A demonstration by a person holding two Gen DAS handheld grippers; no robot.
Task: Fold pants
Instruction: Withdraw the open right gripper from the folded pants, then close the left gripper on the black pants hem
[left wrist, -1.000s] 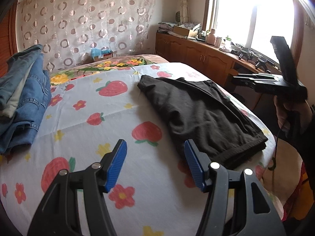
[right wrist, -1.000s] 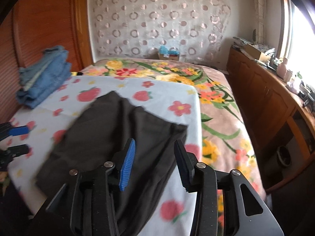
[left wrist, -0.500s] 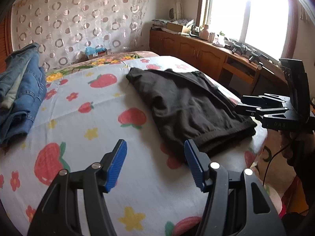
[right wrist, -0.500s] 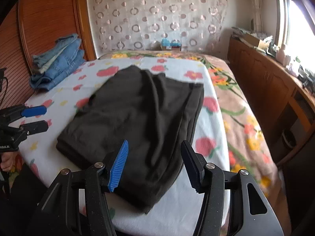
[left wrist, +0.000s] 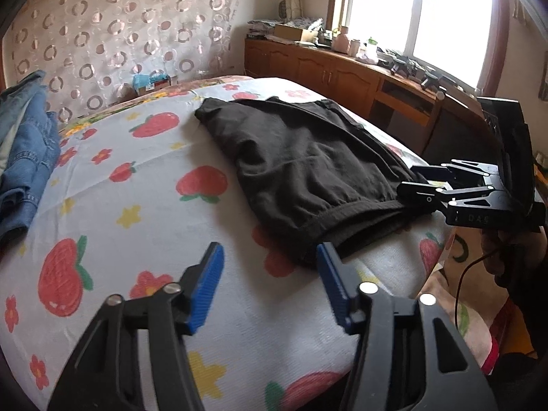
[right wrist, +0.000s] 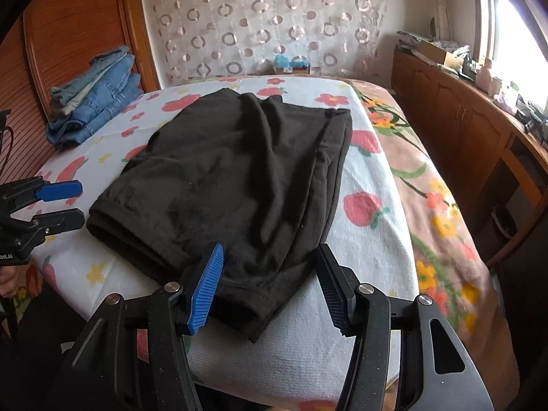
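On the bed (right wrist: 376, 239), at its near edge, both grippers hang over the sheet (left wrist: 144, 205) with red strawberries and flowers on it. The left gripper (left wrist: 270, 287) is closest in its own view. Its jaws are apart and closing, with blue pads (left wrist: 205, 287), and only the sheet shows between them. The near corner of the pants sits just by its right jaw, not touching as far as I can tell.

The right gripper (right wrist: 269, 287) has its jaws apart too. They hang over the near end of the black pants (right wrist: 239, 178), and dark cloth shows in the gap between them. The pads do not press on the cloth.

The pants lie flat on the sheet, already folded over, with one end at the near edge of the bed and the other end pointing to the far wall. In the left view the right gripper shows from the side, at the pants' near hem, with a hand (left wrist: 507, 253) under it.

Further back, on the left side of the bed, is a pile of blue jeans (right wrist: 96, 96), well apart from the pants. Behind the bed hangs a curtain (right wrist: 267, 17) with rings on it. A long wooden cabinet (right wrist: 462, 120) runs along the right wall under a bright window (left wrist: 418, 17).
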